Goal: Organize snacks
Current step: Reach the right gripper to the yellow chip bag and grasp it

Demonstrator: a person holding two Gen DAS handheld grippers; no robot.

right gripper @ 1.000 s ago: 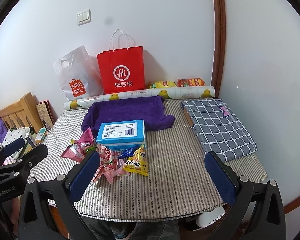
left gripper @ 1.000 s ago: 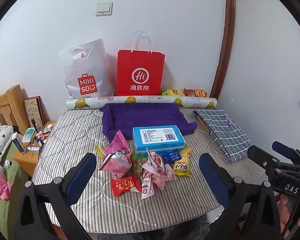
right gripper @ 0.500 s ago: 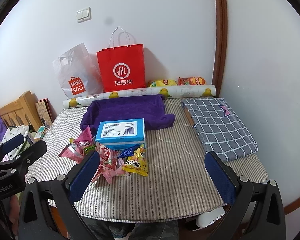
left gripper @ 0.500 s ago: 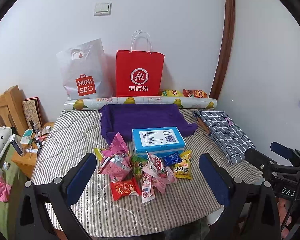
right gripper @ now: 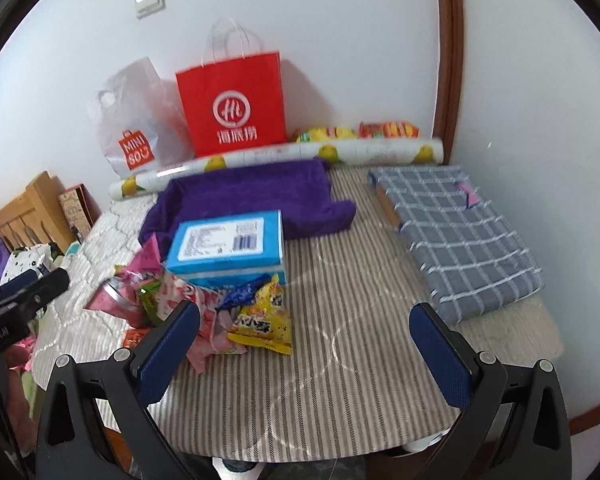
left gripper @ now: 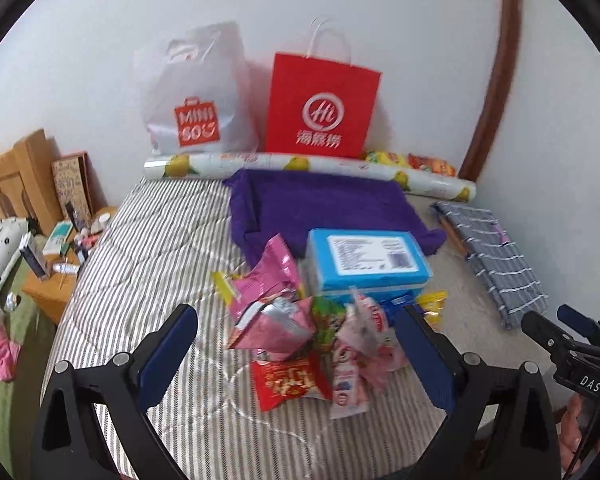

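Observation:
A pile of snack packets [left gripper: 300, 332] lies on the striped table [left gripper: 148, 272], in front of a blue box [left gripper: 368, 260]. Pink packets [left gripper: 272, 280], a red packet [left gripper: 288, 384] and a yellow packet [right gripper: 264, 320] are in the pile. The blue box also shows in the right wrist view [right gripper: 228, 244]. My left gripper [left gripper: 300, 356] is open and empty, just above the near side of the pile. My right gripper [right gripper: 300, 352] is open and empty over bare table, to the right of the pile.
A purple towel [left gripper: 320, 204] lies behind the box. A red paper bag [left gripper: 320, 108], a white Miniso bag [left gripper: 196, 96] and a patterned roll [left gripper: 300, 164] stand along the wall. A folded checked cloth [right gripper: 456, 236] lies at the right. A wooden nightstand [left gripper: 52, 280] is at the left.
Both grippers have moved forward and lower toward the table. The left one now hangs over the snack pile. Nothing was picked up.

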